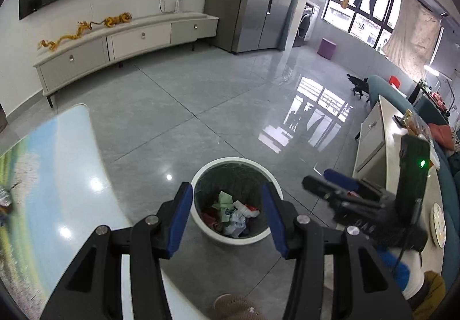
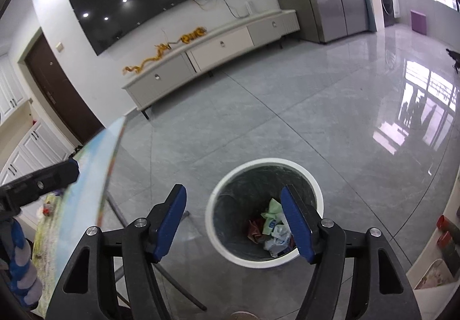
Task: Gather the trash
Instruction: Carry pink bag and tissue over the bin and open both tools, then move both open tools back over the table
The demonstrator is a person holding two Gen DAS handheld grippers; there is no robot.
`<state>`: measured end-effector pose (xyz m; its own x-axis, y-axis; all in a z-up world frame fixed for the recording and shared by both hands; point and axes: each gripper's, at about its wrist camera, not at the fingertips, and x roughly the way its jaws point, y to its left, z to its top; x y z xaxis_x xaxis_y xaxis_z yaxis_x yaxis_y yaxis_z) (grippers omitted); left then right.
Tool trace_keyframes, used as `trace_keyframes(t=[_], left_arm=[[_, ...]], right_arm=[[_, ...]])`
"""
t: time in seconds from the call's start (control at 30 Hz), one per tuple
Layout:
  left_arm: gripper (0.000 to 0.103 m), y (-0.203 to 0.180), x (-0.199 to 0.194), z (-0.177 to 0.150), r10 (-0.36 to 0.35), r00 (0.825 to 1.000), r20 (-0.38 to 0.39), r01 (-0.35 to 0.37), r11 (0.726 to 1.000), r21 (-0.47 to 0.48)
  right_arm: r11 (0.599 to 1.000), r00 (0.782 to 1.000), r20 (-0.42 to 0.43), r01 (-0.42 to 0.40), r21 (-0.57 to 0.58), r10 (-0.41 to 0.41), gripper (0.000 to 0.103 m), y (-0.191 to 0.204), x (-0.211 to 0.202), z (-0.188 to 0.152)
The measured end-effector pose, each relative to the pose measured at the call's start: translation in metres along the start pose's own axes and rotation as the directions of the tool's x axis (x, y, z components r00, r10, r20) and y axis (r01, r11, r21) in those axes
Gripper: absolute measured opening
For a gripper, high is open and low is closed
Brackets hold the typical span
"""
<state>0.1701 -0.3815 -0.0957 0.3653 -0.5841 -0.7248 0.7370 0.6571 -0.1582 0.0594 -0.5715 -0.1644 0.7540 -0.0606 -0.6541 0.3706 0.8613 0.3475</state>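
A white round trash bin [image 1: 201, 222] with a dark liner stands on the grey tiled floor, and in the right wrist view the trash bin [image 2: 218, 239] sits just below centre. Crumpled green, white and red trash [image 1: 233, 213] lies inside it; the same trash [image 2: 273, 222] shows between the right fingers. My left gripper [image 1: 227, 205] hangs above the bin, open, with nothing between its blue pads. My right gripper [image 2: 234, 207] is also open and empty over the bin. The right gripper [image 1: 339, 187] appears at the right in the left wrist view.
A table with a landscape-print top [image 1: 57, 176] lies to the left, its edge near the bin. A low white TV cabinet [image 1: 129, 43] lines the far wall under a black screen. A white cabinet [image 1: 373, 141] and a teal sofa stand at the right. A shoe [image 1: 235, 305] shows at the bottom.
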Motion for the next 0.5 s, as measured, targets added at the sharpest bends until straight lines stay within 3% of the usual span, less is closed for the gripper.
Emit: trace_keyframes(t=[0.3,0.5], left_arm=[[0.048,0.033,-0.078,-0.026,0.044,0.996,0.082,-0.042,0.999,-0.027],[0.048,0.08,-0.128,-0.06,0.113,0.984,0.134,-0.104,0.992,-0.071]], right_arm=[[0.997,0.994,0.098,-0.045,-0.069,0.052,0.068,0.049,-0.06,0.007],[0.985,0.987,0.118,-0.09,-0.145,0.107,0.068,0.1,-0.079,0.009]])
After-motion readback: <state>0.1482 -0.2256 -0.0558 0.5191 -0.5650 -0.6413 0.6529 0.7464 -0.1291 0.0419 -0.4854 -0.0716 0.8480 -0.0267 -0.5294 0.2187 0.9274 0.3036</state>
